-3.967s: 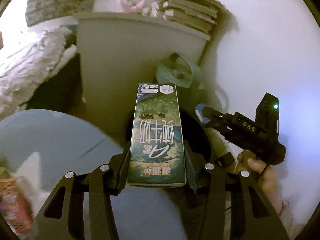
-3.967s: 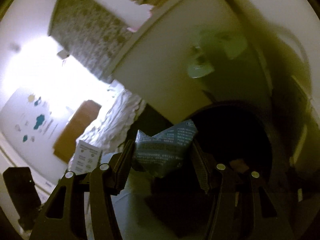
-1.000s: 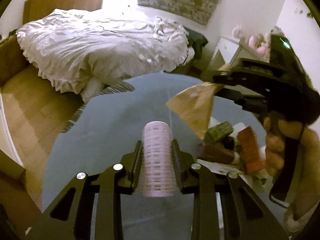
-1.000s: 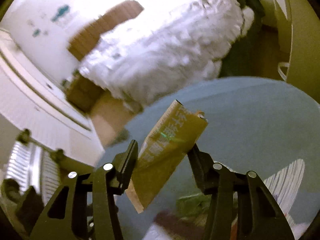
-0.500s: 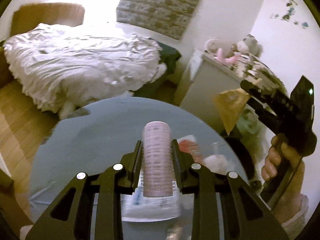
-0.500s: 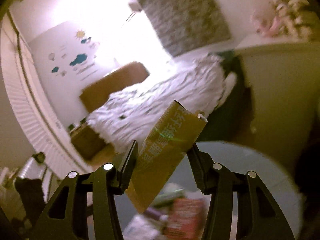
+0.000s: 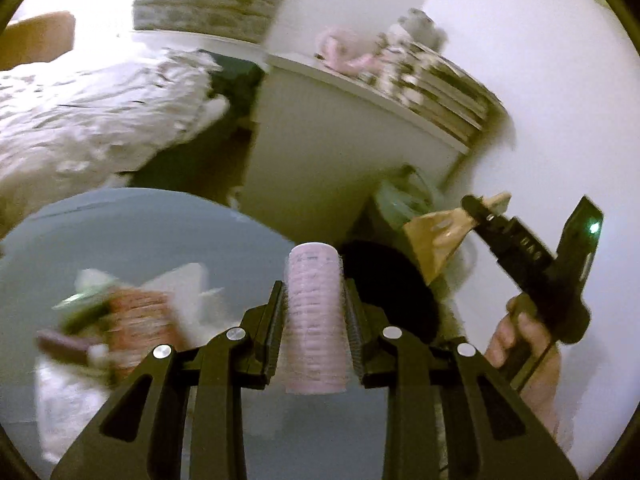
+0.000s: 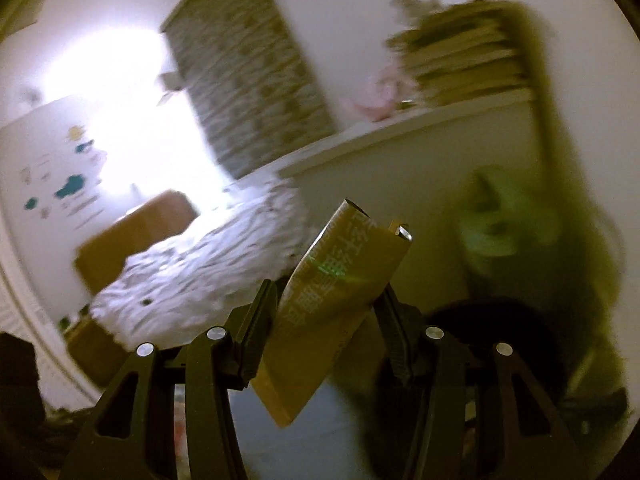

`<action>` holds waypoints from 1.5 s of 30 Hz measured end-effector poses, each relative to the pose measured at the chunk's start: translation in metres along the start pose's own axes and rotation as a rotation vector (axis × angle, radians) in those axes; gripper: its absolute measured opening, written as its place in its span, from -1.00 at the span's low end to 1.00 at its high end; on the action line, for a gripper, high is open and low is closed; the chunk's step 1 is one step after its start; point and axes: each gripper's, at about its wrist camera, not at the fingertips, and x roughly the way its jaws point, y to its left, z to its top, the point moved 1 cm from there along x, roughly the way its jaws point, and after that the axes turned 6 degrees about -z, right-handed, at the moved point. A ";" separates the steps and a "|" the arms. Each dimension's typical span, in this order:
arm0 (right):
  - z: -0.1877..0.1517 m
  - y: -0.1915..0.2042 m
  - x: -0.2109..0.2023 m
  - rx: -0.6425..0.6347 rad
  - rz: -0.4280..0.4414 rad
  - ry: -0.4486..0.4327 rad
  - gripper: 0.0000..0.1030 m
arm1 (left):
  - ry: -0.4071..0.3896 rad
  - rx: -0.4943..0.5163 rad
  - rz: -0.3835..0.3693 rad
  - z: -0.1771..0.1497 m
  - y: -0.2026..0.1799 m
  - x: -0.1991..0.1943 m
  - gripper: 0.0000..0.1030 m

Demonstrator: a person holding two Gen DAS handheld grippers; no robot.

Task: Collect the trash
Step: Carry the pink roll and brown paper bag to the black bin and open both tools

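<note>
Your left gripper [image 7: 314,312] looks like matt black plastic with bright metal screw heads and finely ribbed pads; between them the pale pink cup [image 7: 314,320] seems thin plastic or paper, ringed with faint ridges; your right gripper [image 8: 327,308] shows the same matt black and ribbed pads around a tan carton [image 8: 332,312], coated card with a slight sheen and white print; the round table [image 7: 132,232] appears smooth, blue-grey and glassy; near its left edge the wrappers [image 7: 120,320] blur into crinkled red and white film or paper; the bin [image 7: 384,280] reads dull black; the bedding [image 7: 88,120] is rumpled white cloth; the cabinet [image 7: 328,152] is smooth, matt white.
</note>
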 end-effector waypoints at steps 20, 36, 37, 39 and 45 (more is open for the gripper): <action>-0.047 -0.130 0.068 0.058 -0.278 0.141 -0.01 | 0.238 0.040 -0.124 0.001 -0.064 0.186 -0.43; -0.049 -0.122 0.062 0.074 -0.270 0.110 0.55 | 0.187 0.023 -0.107 0.001 -0.065 0.150 0.23; -0.049 -0.120 0.061 0.074 -0.259 0.108 0.55 | 0.180 0.024 -0.103 0.000 -0.065 0.142 0.23; -0.051 -0.116 0.060 0.072 -0.240 0.109 0.55 | 0.162 0.027 -0.087 -0.005 -0.063 0.119 0.23; -0.060 -0.096 0.059 0.042 -0.158 0.136 0.55 | 0.107 0.022 -0.012 -0.023 -0.044 0.046 0.23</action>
